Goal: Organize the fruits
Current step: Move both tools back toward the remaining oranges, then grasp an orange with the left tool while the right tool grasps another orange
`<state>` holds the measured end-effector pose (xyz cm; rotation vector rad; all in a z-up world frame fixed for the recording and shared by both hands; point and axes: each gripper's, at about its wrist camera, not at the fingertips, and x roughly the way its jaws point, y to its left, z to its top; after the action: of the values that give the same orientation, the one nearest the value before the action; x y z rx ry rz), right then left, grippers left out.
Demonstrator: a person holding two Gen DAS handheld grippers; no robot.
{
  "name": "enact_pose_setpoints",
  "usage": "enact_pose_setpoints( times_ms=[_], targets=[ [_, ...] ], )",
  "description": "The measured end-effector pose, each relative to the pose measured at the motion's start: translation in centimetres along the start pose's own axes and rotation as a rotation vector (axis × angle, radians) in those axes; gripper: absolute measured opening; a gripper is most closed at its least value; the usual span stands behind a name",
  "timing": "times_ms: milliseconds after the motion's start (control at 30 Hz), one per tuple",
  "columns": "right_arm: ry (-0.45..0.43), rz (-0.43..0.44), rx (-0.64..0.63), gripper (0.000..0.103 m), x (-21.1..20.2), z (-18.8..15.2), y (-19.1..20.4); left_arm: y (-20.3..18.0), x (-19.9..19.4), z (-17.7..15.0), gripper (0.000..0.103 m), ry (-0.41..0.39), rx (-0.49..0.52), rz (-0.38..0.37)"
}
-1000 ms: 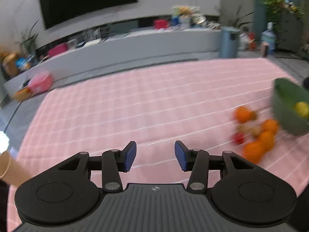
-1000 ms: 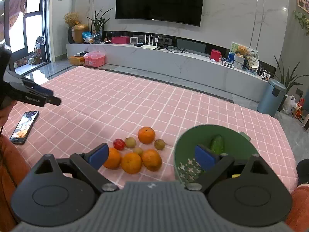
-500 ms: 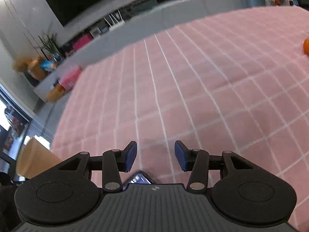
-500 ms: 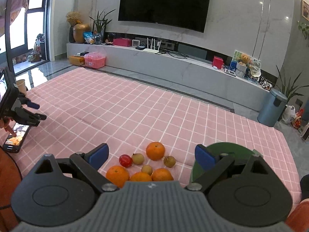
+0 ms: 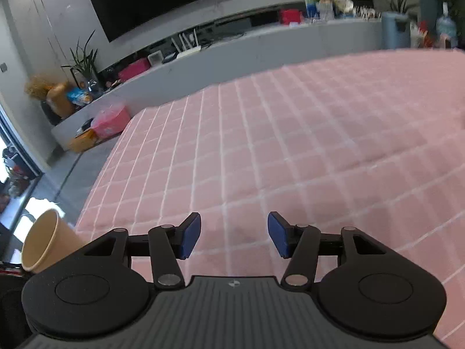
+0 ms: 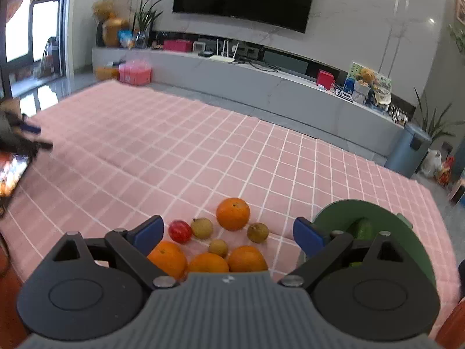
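Note:
In the right wrist view, a cluster of fruit lies on the pink checked cloth [image 6: 203, 151]: several oranges [image 6: 233, 213], a small red fruit [image 6: 180, 231] and three small brown fruits [image 6: 202, 228]. A green bowl [image 6: 412, 250] stands to the right of them with a green fruit [image 6: 361, 229] inside. My right gripper [image 6: 228, 234] is open and empty, just above and behind the fruit. My left gripper [image 5: 234, 238] is open and empty over bare cloth [image 5: 290, 151]; no fruit shows in its view. It appears blurred at the far left of the right wrist view [image 6: 26, 136].
A phone [image 6: 11, 171] lies at the cloth's left edge. A paper cup [image 5: 46, 241] stands left of the left gripper, off the cloth. A long grey TV bench [image 6: 261, 93] runs behind the cloth, with a blue bin [image 6: 407, 151] at the right.
The left gripper has swung left, away from the fruit and bowl, which have left its view; it then tilted back up. The right gripper has drawn back slightly and stays open.

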<state>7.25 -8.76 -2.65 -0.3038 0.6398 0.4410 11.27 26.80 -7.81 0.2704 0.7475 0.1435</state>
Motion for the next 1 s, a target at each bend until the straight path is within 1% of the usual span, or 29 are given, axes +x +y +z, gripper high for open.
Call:
enact_pose_setpoints(
  times_ms=[67, 167, 200, 267, 333, 400, 467, 533, 633, 733, 800, 867, 1000],
  targets=[
    [0.026, -0.009, -0.033, 0.092, 0.7, -0.2, 0.2, -0.4, -0.6, 0.9, 0.064, -0.029, 0.002, -0.007],
    [0.058, -0.003, -0.090, 0.091, 1.5, -0.5, 0.4, -1.6, -1.6, 2.4, 0.064, -0.063, 0.013, -0.047],
    [0.066, 0.000, -0.114, 0.089, 1.8, -0.6, 0.4, -2.2, -2.0, 2.8, 0.064, -0.075, 0.025, -0.063],
    [0.084, 0.016, -0.150, 0.079, 2.1, -0.7, 0.2, -3.6, -2.9, 3.5, 0.064, -0.099, 0.057, -0.106],
    [0.102, 0.031, -0.175, 0.075, 2.4, -0.9, 0.0, -5.3, -3.7, 4.2, 0.065, -0.117, 0.091, -0.163],
    [0.113, 0.043, -0.191, 0.071, 2.7, -0.9, -0.3, -7.1, -4.3, 4.7, 0.065, -0.112, 0.108, -0.245],
    [0.129, 0.059, -0.206, 0.060, 2.9, -1.0, -0.6, -8.7, -4.8, 5.0, 0.065, -0.102, 0.128, -0.335],
    [0.143, 0.066, -0.233, 0.054, 3.2, -1.1, -0.7, -10.0, -4.9, 5.4, 0.065, -0.092, 0.165, -0.396],
    [0.167, 0.088, -0.285, 0.052, 3.4, -1.5, -0.8, -12.5, -5.4, 5.3, 0.065, -0.076, 0.223, -0.488],
    [0.182, 0.111, -0.351, 0.052, 3.4, -1.7, -0.9, -15.3, -6.1, 5.1, 0.065, -0.055, 0.266, -0.548],
    [0.192, 0.118, -0.411, 0.052, 3.4, -1.7, -0.8, -17.0, -6.0, 4.8, 0.065, -0.042, 0.297, -0.571],
    [0.207, 0.111, -0.495, 0.046, 3.4, -1.7, -0.6, -18.8, -6.0, 4.6, 0.065, -0.028, 0.320, -0.582],
    [0.234, 0.135, -0.619, 0.045, 3.3, -1.6, -0.7, -20.9, -5.4, 4.0, 0.065, 0.004, 0.351, -0.571]
  ],
)
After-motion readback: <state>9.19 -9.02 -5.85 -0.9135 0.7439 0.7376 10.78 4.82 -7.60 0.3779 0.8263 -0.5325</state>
